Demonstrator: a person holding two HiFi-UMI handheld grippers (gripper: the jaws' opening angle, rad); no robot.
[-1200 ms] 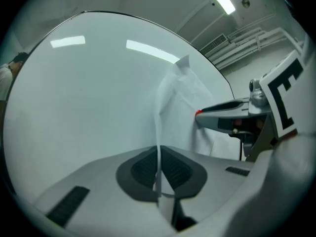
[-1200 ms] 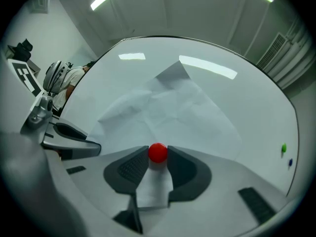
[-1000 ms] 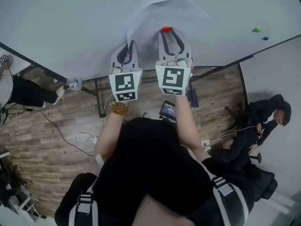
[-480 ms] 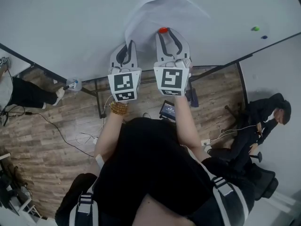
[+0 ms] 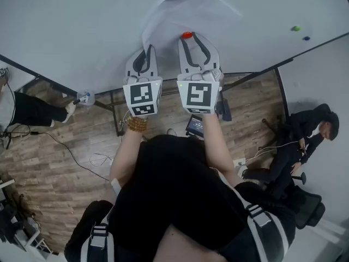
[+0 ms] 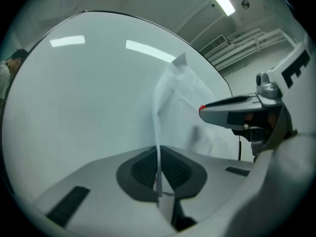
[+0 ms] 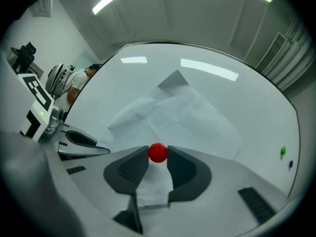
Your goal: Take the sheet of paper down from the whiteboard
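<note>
The left gripper [image 6: 159, 163] is pinching the paper's [image 6: 180, 90] edge, jaws closed on it. The right gripper [image 7: 158, 158] is clasping the red magnet [image 7: 157, 151] pinning the crumpled paper against the whiteboard [image 5: 82, 26].

sheet of paper [image 5: 188, 12]: white, creased, spread against the whiteboard [image 5: 71, 26], top corner bent away from it.
left edge of the paper: lifted off the board, standing edge-on and pinched between the closed jaws of the left hand-held gripper [image 6: 159, 157].
red magnet [image 7: 158, 152]: small, round, on the lower part of the paper, touched on both sides by the pads of the right hand-held gripper [image 5: 191, 36].
whiteboard: white, glossy, upright, dark-framed along its lower edge.
</note>
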